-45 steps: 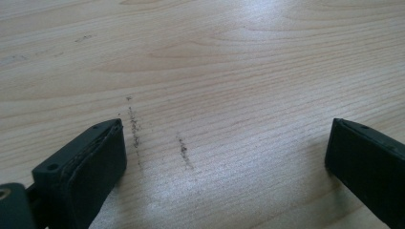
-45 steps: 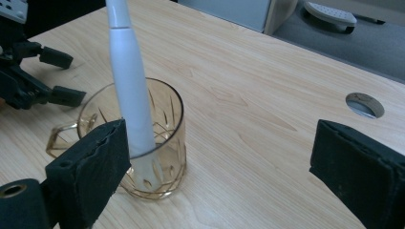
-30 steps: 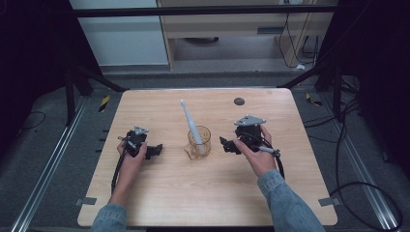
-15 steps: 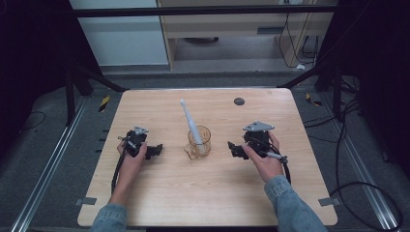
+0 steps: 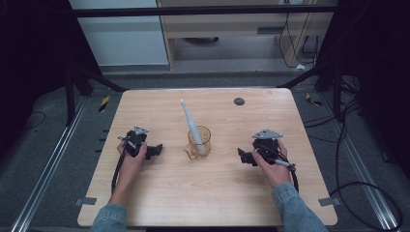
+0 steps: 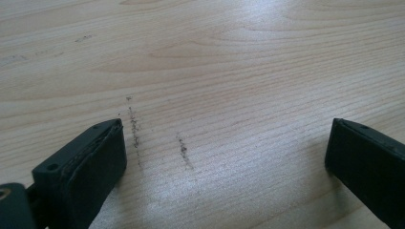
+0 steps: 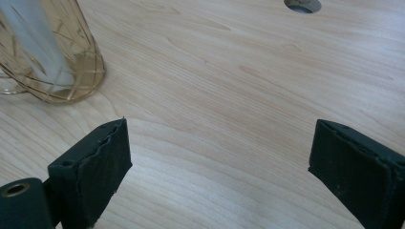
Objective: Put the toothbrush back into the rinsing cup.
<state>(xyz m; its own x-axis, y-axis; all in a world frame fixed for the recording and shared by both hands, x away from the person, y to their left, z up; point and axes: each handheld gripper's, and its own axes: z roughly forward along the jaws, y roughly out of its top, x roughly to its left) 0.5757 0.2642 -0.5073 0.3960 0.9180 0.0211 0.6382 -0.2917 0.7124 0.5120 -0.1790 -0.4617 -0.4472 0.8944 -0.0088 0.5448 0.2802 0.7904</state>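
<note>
An amber cut-glass mug (image 5: pixel 199 142) stands upright mid-table with a white toothbrush (image 5: pixel 191 121) leaning in it, its head pointing up and away. In the right gripper view the mug (image 7: pixel 52 57) sits at the upper left with the toothbrush handle (image 7: pixel 36 43) inside. My left gripper (image 5: pixel 155 151) rests on the table left of the mug, open, with bare wood between its fingers (image 6: pixel 95 162). My right gripper (image 5: pixel 244 157) rests to the mug's right, open and holding nothing, its fingers (image 7: pixel 102 162) wide apart.
The wooden table (image 5: pixel 212 203) has a dark round hole (image 5: pixel 239 101) near its far right, also seen as a hole (image 7: pixel 302 5) in the right gripper view. Faint dark scuff marks (image 6: pixel 133 129) lie on the wood. Metal rails and cables run along the floor on both sides.
My right gripper has drawn back from the mug, moving right and toward the person. The left gripper, mug and toothbrush have stayed in place.
</note>
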